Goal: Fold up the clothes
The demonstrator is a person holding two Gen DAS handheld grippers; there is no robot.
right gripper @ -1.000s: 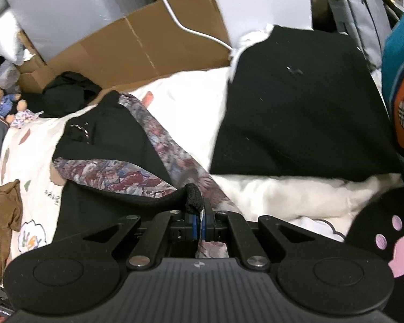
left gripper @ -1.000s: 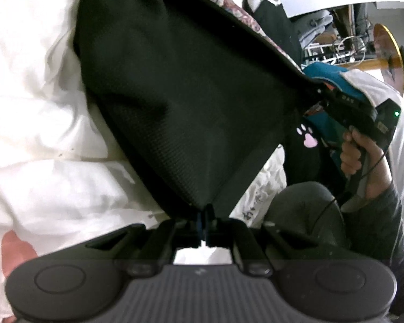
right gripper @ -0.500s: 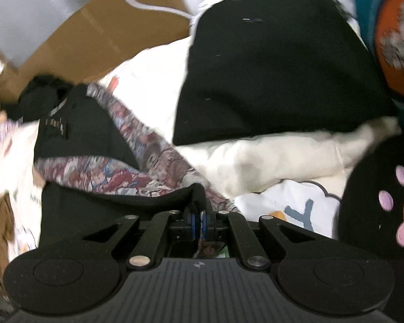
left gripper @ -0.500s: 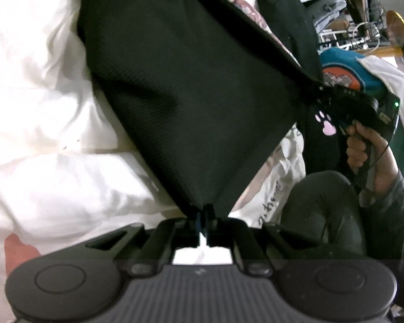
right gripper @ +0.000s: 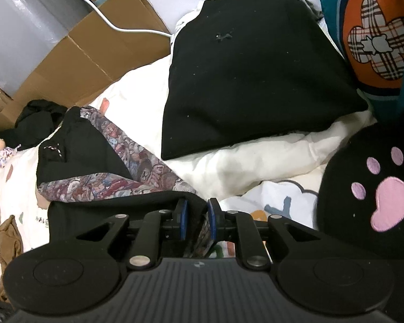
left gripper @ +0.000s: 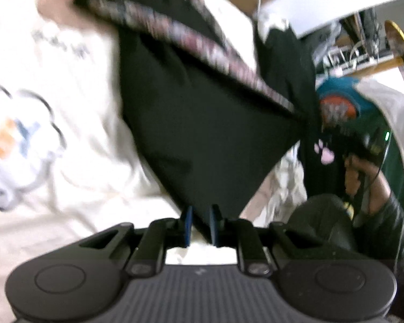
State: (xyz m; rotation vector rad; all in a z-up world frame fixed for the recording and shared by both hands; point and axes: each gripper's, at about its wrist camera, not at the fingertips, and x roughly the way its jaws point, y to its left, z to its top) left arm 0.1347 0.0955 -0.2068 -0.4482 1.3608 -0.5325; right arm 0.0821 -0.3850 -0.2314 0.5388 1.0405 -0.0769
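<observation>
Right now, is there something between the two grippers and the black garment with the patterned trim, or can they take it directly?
Nothing visible stands between them. The black garment already lies between the blue pads of the left gripper, and its edge between those of the right gripper. Both jaws have just been opening, so the pads stand slightly apart around the cloth.

Both grippers loosen: the left gripper (left gripper: 200, 224) and the right gripper (right gripper: 196, 220), clamped tight a second ago, have just been opening, and a gap now shows between the blue pads, with the black garment (left gripper: 202, 134) lying slack between them. In the left wrist view the garment's patterned band (left gripper: 202, 51) and a cloud print on the white bedding (left gripper: 21, 140) come into sight
</observation>
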